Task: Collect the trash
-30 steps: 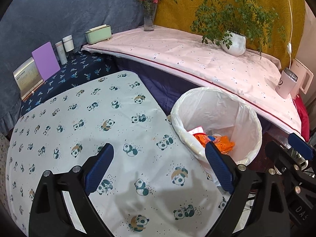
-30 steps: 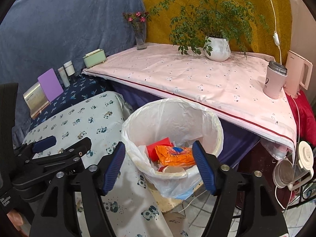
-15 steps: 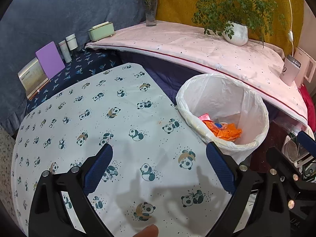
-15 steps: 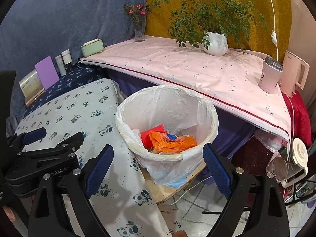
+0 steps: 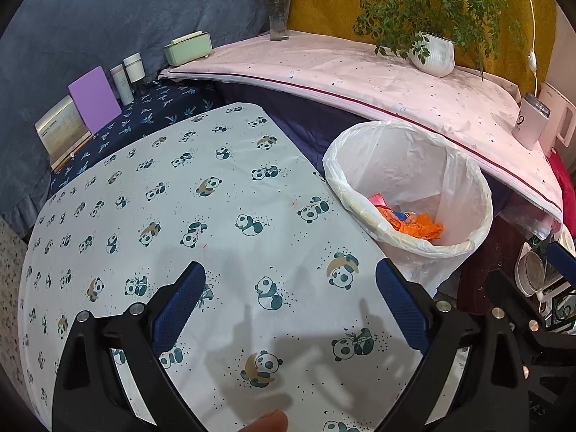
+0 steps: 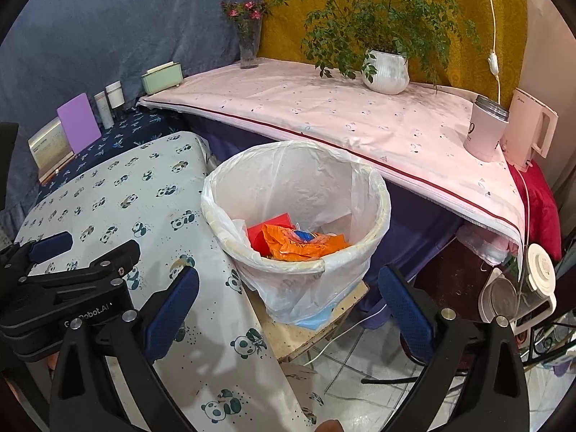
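A white bin lined with a plastic bag (image 5: 464, 194) (image 6: 360, 194) stands beside the panda-print table (image 5: 180, 216) (image 6: 118, 194). Inside lie an orange wrapper (image 5: 417, 225) (image 6: 298, 243) and a red packet (image 6: 268, 228). My left gripper (image 5: 291, 295) is open and empty above the table, left of the bin. My right gripper (image 6: 288, 298) is open and empty, in front of and slightly above the bin. The left gripper's body (image 6: 72, 280) shows at the left of the right wrist view.
A pink-covered shelf (image 6: 324, 115) behind the bin carries a potted plant (image 6: 385, 72), flower vase (image 6: 248, 43), green box (image 6: 162, 77), pink mug (image 6: 484, 131) and kettle (image 6: 532, 129). A purple card (image 5: 94, 97), bottles and a book (image 5: 61, 131) stand at far left. Clutter sits on the floor at right.
Both grippers have pulled back and risen from the bin, so the bin looks smaller and farther. The right gripper's jaws have opened wider. The trash in the bin has not moved.
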Demonstrator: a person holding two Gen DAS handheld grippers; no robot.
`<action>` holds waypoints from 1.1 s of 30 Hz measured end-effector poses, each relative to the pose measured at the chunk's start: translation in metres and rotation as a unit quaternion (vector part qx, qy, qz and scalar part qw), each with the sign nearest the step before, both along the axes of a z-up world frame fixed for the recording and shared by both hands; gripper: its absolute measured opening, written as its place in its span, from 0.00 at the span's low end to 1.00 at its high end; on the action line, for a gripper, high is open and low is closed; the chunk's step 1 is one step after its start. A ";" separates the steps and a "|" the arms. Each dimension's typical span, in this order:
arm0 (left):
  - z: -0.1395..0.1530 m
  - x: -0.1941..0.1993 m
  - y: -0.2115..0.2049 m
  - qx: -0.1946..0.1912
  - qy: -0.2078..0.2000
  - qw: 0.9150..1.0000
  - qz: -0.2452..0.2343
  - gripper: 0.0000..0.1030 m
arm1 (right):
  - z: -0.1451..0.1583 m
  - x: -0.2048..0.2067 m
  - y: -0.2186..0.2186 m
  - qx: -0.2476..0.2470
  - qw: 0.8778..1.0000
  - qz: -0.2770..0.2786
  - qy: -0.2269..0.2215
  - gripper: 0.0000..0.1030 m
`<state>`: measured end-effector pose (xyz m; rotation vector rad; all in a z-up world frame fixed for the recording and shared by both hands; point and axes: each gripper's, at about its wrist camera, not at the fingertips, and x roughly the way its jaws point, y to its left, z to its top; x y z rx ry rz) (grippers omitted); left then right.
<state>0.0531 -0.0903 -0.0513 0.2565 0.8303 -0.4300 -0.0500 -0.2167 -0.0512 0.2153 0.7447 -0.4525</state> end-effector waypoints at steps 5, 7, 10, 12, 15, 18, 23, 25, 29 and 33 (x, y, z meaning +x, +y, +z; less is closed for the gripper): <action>-0.003 -0.002 0.000 0.005 -0.001 1.000 -0.001 0.89 | -0.003 -0.002 0.000 0.000 1.000 -0.002 0.004 0.93; -0.004 -0.002 0.000 0.005 -0.001 1.000 0.000 0.89 | -0.005 -0.002 0.000 -0.002 1.000 -0.002 0.006 0.93; -0.005 -0.003 0.000 0.007 0.000 1.000 0.000 0.89 | -0.007 -0.003 0.000 -0.008 1.000 -0.004 0.009 0.93; -0.006 -0.003 -0.001 0.009 -0.001 1.000 0.000 0.89 | -0.008 -0.004 -0.001 -0.006 1.000 -0.006 0.010 0.93; -0.008 -0.004 -0.001 0.010 0.001 1.000 -0.001 0.89 | -0.010 -0.006 -0.003 -0.003 1.000 -0.009 0.010 0.93; -0.010 -0.004 -0.001 0.011 0.002 1.000 0.001 0.89 | -0.012 -0.006 -0.004 -0.002 1.000 -0.010 0.013 0.93; -0.013 -0.005 -0.003 0.013 0.007 1.000 0.000 0.89 | -0.015 -0.007 -0.005 -0.001 1.000 -0.009 0.014 0.93; -0.013 -0.007 -0.004 0.015 0.006 1.000 -0.002 0.89 | -0.016 -0.007 -0.004 0.000 1.000 -0.010 0.015 0.93; -0.015 -0.010 -0.005 0.020 0.004 1.000 -0.001 0.89 | -0.017 -0.008 -0.004 0.000 1.000 -0.010 0.015 0.93; -0.018 -0.010 -0.005 0.021 0.006 1.000 0.000 0.89 | -0.020 -0.009 -0.005 0.002 1.000 -0.010 0.017 0.93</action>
